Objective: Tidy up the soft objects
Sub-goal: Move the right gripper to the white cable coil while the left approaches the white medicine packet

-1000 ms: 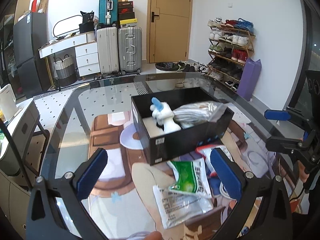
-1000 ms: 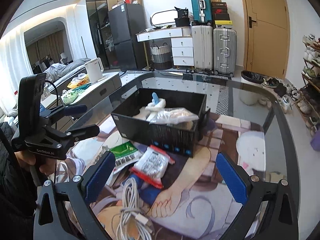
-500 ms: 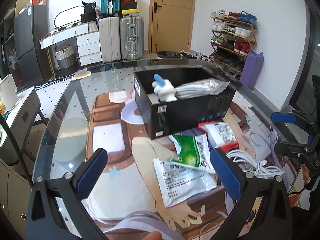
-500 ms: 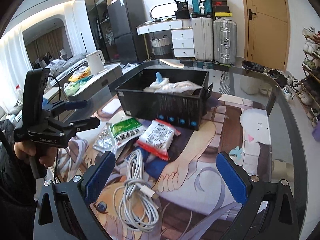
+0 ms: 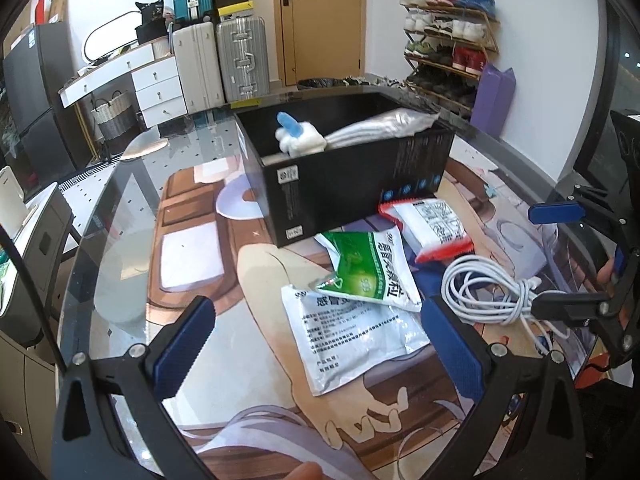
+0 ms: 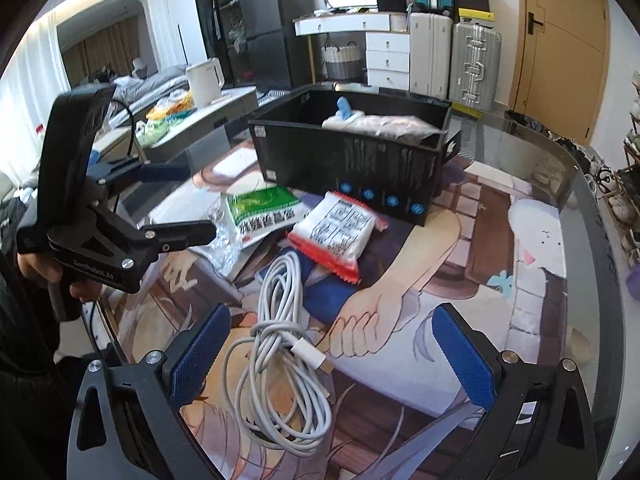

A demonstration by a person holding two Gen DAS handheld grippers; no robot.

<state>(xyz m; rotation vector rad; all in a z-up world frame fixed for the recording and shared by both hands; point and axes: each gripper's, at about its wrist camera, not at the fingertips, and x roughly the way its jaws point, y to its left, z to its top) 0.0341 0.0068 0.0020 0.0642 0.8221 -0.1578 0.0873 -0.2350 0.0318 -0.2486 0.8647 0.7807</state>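
Glass counter (image 5: 120, 216): your work surface is a rounded glass top with an illustrated mat (image 6: 472, 240) laid across it.
Black box (image 5: 344, 188): it stands on the mat toward the far side, already holding a white plush toy with a blue tip (image 5: 298, 138) and a bagged pale bundle (image 5: 384, 126).
Loose packets: a green-and-white sachet (image 5: 372, 268) lies partly over a larger silver-white pouch (image 5: 356, 340), and a red-edged white packet (image 5: 434, 226) sits just beside the box.
White cable (image 6: 280, 344): coiled on the mat, nearest your right tool.
Left tool (image 5: 320, 344): your blue pads are spread wide and empty, above the silver-white pouch.
Right tool (image 6: 332, 356): your pads are also wide apart, holding nothing, with the cable coil between them below.
Room: suitcases (image 5: 224, 60) and a white dresser (image 5: 148, 84) stand by a wooden door (image 5: 320, 20); a shoe rack (image 5: 448, 52) lines the right wall, and a dark fridge (image 6: 268, 24) stands farther back.
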